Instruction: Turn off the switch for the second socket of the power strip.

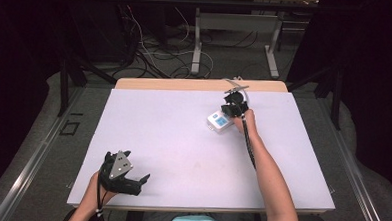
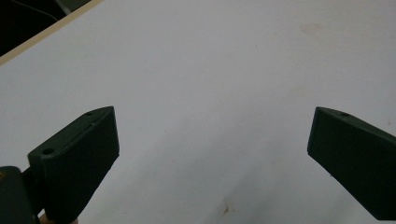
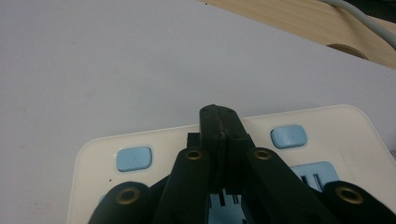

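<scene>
Near the desk's far edge, the right gripper (image 1: pixel 232 110), jaws shut and empty, points down at the power strip (image 1: pixel 217 122), arm outstretched.

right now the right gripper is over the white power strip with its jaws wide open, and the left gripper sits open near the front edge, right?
Not quite. The right gripper is over the white power strip, but its jaws are shut, pressed together, as the right gripper view shows. The left gripper does sit open near the front edge.

A smooth, slightly glossy white plastic power strip (image 3: pixel 327 135) with pale blue buttons sat on the desk (image 1: pixel 183 135), whose matt white sheet left a pale wood edge showing. Ribbed matt black plastic fingers (image 2: pixel 79 163) carried brass-coloured rivets.
</scene>
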